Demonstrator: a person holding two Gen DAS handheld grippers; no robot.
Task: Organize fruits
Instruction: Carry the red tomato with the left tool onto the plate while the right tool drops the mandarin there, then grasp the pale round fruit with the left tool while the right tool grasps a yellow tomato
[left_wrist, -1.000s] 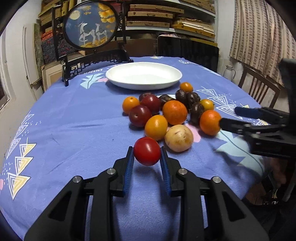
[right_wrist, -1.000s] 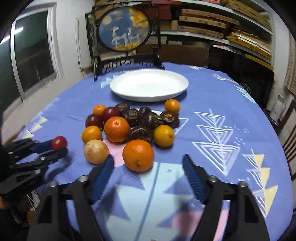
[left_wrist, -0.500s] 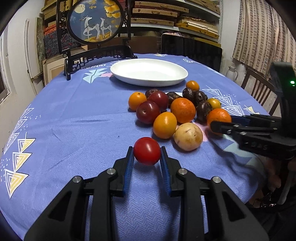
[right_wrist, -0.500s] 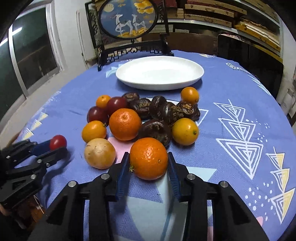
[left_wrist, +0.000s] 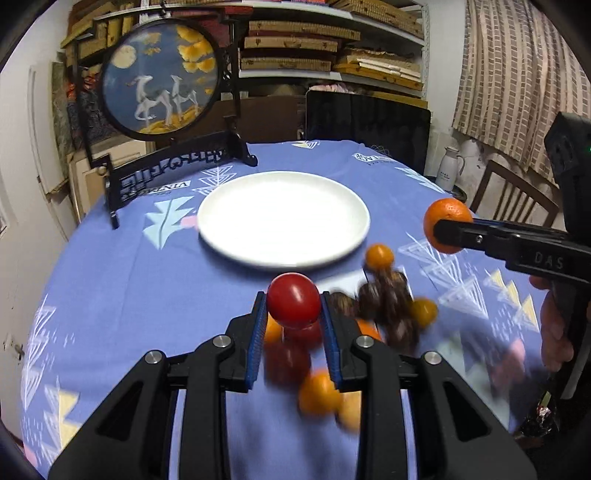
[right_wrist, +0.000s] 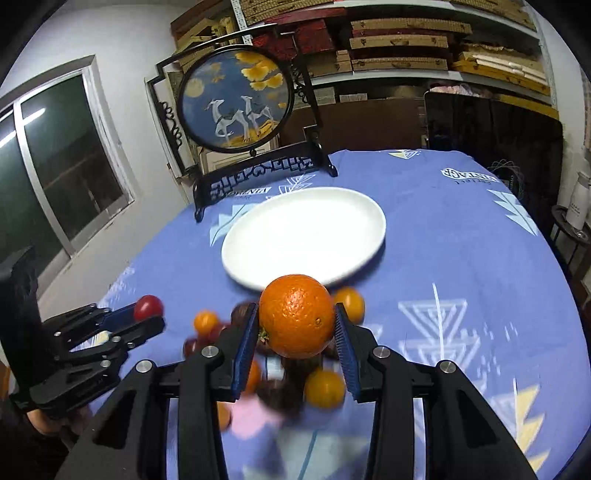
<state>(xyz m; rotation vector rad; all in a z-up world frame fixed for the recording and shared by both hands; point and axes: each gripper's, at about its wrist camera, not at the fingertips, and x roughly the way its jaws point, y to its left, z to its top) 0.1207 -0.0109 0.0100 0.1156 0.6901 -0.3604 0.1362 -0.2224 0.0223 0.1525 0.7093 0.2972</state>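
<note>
My left gripper (left_wrist: 293, 308) is shut on a small red tomato (left_wrist: 293, 305), held in the air above the fruit pile. My right gripper (right_wrist: 297, 325) is shut on a large orange (right_wrist: 297, 321), also lifted off the cloth. In the left wrist view the same orange (left_wrist: 445, 218) hangs at the right, level with the plate. The red tomato (right_wrist: 147, 307) shows at the left of the right wrist view. An empty white plate (left_wrist: 284, 218) (right_wrist: 304, 234) lies just beyond both. The blurred pile (left_wrist: 384, 306) of small oranges, dark fruits and red ones lies below the grippers.
A round painted screen on a black stand (left_wrist: 162, 85) rises behind the plate on the blue patterned tablecloth (left_wrist: 122, 288). A dark panel (left_wrist: 365, 129), a wooden chair (left_wrist: 517, 199) and a white flask (left_wrist: 448, 168) stand past the table's far right edge. A window (right_wrist: 55, 162) is at the left.
The right gripper shut on the large orange and lifted it. Both grippers rose and moved toward the plate with their fruit, so the pile now sits below them.
</note>
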